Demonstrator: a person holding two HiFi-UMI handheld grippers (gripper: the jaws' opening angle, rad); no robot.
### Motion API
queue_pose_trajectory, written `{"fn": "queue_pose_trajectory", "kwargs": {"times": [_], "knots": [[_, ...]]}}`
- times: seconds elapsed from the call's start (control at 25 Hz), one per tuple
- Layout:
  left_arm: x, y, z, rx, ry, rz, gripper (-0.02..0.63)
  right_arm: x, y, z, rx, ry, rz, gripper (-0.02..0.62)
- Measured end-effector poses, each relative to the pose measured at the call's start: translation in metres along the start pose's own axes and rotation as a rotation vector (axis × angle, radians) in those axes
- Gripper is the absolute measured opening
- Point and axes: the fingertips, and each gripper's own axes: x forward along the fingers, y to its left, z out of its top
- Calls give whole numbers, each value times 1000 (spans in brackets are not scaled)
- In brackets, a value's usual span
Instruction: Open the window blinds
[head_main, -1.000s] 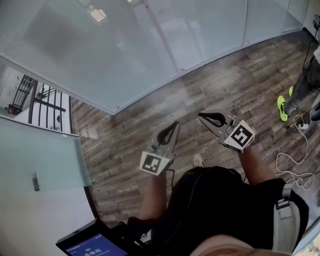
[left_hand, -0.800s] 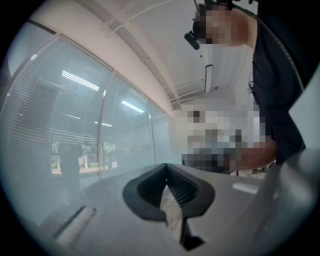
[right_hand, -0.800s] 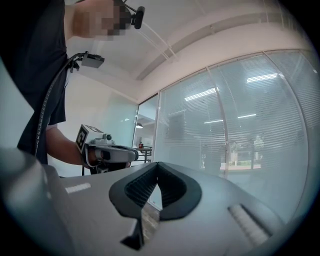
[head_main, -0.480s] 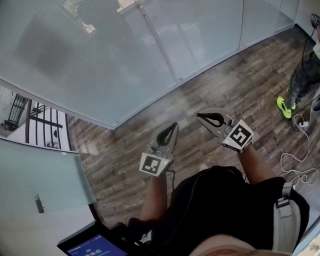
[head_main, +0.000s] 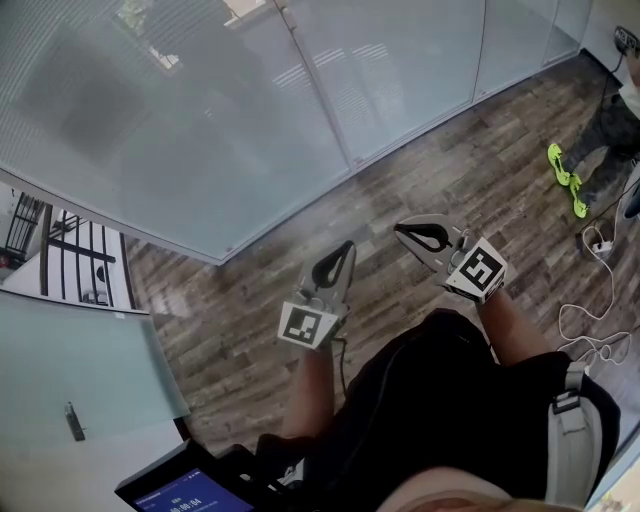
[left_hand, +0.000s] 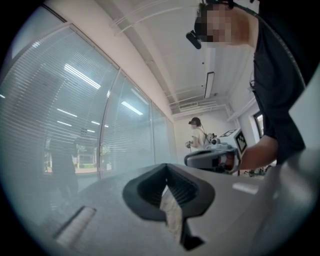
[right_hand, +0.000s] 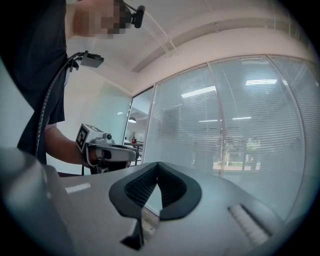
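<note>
Hanging across the tall glass panels, the window blinds (head_main: 180, 110) fill the top of the head view and stand ahead of both grippers in the two gripper views. Their thin horizontal slats are tilted shut, so the panes look milky. They seem to sit behind the glass, though I cannot be certain.

Such slats are likely light, springy and easy to kink, so they are a poor place to pinch. A tilt wand, cord or knob would be the sensible hold: small, probably smooth, needing a firm squeeze and a gentle twist or pull. No view shows one. The metal frame post (head_main: 318, 90) between panels is where I would look.

The left gripper (head_main: 338, 262) and the right gripper (head_main: 425, 238) are held level over the wooden floor (head_main: 430, 170), well apart from the blinds. Each has its jaws pressed together at the tips, with nothing between them. A second person's lime-green shoes (head_main: 562, 172) show at the far right.
</note>
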Motion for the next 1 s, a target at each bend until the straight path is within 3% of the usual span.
{"fn": "queue_pose_trajectory", "kwargs": {"times": [0.36, 0.52, 1.0], "knots": [[-1, 14, -12, -47, 12, 8, 3, 11, -6, -2, 11, 23, -8, 6], [10, 30, -18, -57, 23, 15, 3, 24, -28, -6, 33, 20, -31, 6], [54, 84, -23, -79, 26, 70, 3, 72, -88, -10, 24, 9, 27, 6]]}}
